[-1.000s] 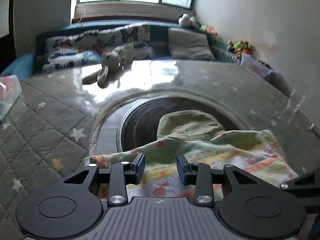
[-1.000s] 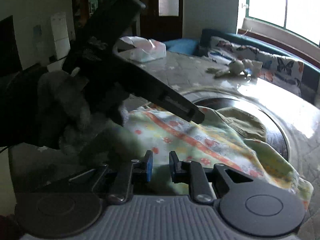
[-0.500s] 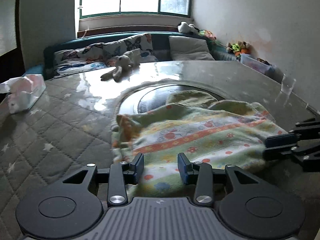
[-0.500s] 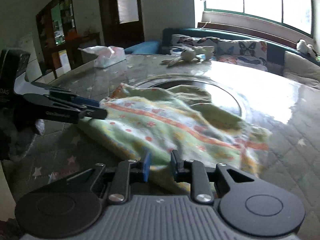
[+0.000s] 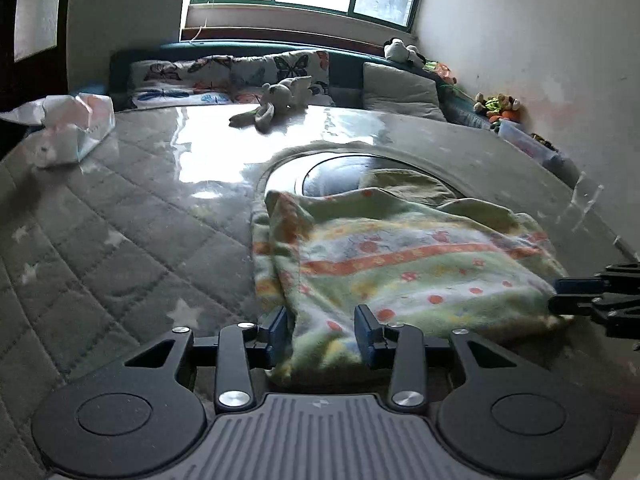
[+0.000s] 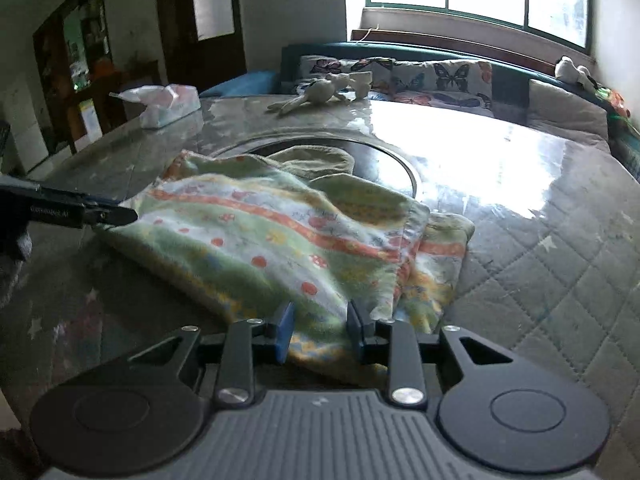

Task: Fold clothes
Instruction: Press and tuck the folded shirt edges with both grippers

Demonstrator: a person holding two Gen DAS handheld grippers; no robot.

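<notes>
A green fleece garment (image 5: 408,264) with orange stripes and dots lies folded on the table, its far part over a dark round inset. The near left corner of the garment fills the gap of my left gripper (image 5: 321,332), which is shut on it. From the right wrist view, the left gripper (image 6: 116,214) meets that same corner of the garment (image 6: 280,232). My right gripper (image 6: 319,334) is open, and the near right edge lies loosely between its fingers. It also enters the left wrist view as the right gripper (image 5: 560,296) at the garment's right corner.
The table wears a quilted grey star-print cover (image 5: 120,248) under glossy plastic. A tissue pack (image 5: 68,132) sits far left and a plush rabbit (image 5: 276,100) at the far edge. Behind is a sofa with butterfly cushions (image 5: 240,76). A clear cup (image 5: 584,196) stands at the right.
Both grippers drew back toward me and came down, laying the garment flat. The right gripper's fingers have spread wider apart. The left gripper's gap is unchanged.
</notes>
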